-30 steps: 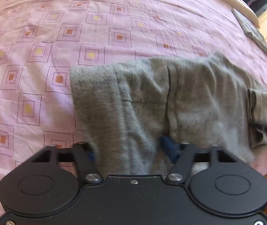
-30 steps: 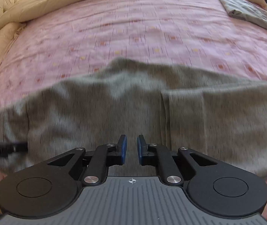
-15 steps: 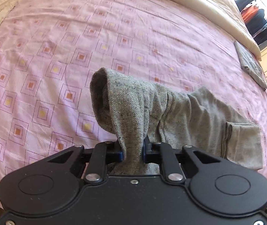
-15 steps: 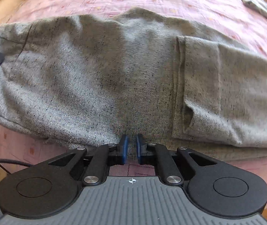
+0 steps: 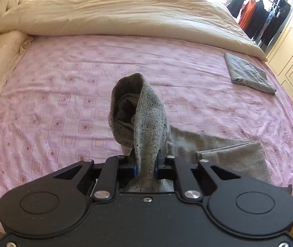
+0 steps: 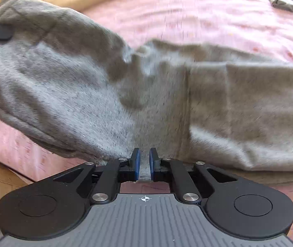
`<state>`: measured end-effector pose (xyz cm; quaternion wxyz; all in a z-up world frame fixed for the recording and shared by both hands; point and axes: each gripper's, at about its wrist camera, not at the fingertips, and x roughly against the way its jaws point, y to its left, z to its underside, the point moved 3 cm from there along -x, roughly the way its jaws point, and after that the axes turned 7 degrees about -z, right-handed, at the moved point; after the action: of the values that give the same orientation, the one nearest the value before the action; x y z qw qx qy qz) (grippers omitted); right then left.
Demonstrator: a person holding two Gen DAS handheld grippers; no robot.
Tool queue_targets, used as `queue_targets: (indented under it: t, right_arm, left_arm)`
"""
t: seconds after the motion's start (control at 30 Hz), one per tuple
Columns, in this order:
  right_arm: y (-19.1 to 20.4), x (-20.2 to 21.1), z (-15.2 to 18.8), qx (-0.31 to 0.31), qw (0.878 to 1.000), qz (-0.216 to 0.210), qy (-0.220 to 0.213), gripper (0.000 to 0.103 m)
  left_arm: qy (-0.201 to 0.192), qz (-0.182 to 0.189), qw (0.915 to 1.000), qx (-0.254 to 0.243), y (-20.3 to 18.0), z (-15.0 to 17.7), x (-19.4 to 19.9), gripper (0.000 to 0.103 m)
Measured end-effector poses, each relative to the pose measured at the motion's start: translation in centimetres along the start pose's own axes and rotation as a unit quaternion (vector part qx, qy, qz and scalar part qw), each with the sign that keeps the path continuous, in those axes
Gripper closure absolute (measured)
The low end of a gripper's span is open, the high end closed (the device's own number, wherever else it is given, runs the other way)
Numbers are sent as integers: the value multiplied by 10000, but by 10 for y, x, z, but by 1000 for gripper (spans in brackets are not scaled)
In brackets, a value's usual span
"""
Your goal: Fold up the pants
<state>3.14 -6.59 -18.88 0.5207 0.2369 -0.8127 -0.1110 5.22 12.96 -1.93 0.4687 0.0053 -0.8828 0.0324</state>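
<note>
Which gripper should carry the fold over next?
Left. The left gripper is clamped on a lifted end of the grey knit pants; the right gripper pins the near edge, low on the bed.

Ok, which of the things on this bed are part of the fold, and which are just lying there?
In the job:
grey pants
left gripper, shut on one end
right gripper, shut on the near edge

Lying about:
folded grey cloth
cream duvet
pink bedsheet
</note>
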Motion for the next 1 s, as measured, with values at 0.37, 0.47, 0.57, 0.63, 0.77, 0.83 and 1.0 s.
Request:
queue_targets:
  t: [0.37,0.47,0.57,0.63,0.77,0.83,1.0]
  right_arm:
    - [-118,84,-4,-455,9974,298,-482,92]
    - [-156,97,-2,-610,9952,631,-435,91]
    - [-188,116,4,-669,9939,786,-383,90]
    - [-205,127,6,-680,9929,889,-391,89]
    - [-223,132,-2,-700,9936,757,-452,89]
    - [-226,137,-8,-744,9933,673,-568,89]
    - [-231,141,-20,-1028,9916,38,-781,64]
  left_arm:
    - [431,509,9936,-909,-224,2,-65,71]
    - [677,700,9919,-811,-253,22,-75,65]
    - [718,942,9916,-512,-248,31,-69,64]
    - [698,1100,9911,-289,-237,34,-64,64]
    - [425,1113,9927,182,-213,28,-53,58]
    - [366,712,9961,384,-201,27,-55,52]
    - [577,-403,9969,341,-165,48,-70,52]
